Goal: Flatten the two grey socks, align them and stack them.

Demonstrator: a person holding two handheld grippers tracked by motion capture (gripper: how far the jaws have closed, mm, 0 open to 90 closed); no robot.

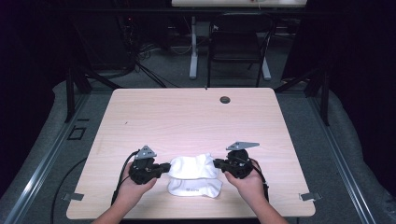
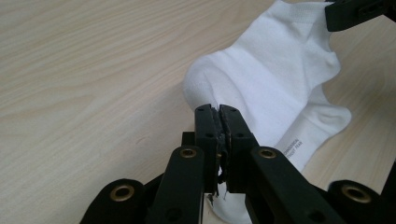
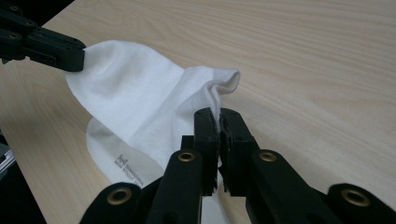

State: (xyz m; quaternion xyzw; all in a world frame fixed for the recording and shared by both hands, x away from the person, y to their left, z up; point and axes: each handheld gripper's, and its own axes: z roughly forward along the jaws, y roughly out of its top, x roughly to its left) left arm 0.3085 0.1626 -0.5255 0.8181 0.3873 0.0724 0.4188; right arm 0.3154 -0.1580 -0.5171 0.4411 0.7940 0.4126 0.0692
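White sock [image 1: 194, 167] suspended between both units over the near edge of the worktop [image 1: 187, 116], folded over a lower sock layer [image 1: 194, 187] lying flat, printed band up. Left hand-held gripper [image 1: 164, 168]: jaws clamped on the sock's left end. Right hand-held gripper [image 1: 218, 163]: jaws clamped on the opposite end. Fabric spanning the gap, slightly slack, sagging toward the lower layer.
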